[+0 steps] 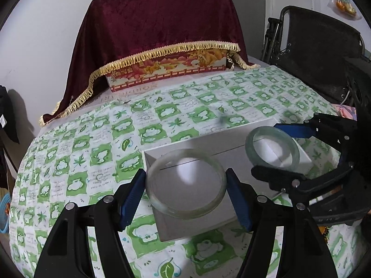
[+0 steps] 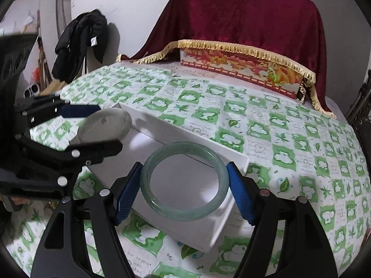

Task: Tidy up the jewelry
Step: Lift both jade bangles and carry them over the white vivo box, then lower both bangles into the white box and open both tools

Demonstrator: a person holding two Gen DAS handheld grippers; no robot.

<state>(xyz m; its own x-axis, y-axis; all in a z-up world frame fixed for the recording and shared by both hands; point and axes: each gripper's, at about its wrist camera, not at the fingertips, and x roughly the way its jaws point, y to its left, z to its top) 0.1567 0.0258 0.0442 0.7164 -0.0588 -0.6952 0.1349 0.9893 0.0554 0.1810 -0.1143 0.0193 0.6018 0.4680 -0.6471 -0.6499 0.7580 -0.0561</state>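
Your biggest risk is over the white box (image 1: 231, 159): both bangles hang above it on the green-patterned cloth (image 1: 92, 139), pinched only across their rims, so any tilt or slackening could drop them. Your left gripper (image 1: 185, 185) is clenched on the clear bangle (image 1: 153, 185), glassy and nearly colourless; your right gripper (image 2: 184, 183) grasps the pale green bangle (image 2: 148, 185), milky and smooth.

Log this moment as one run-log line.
left gripper: shut on clear bangle | right gripper: shut on green bangle | both over white box
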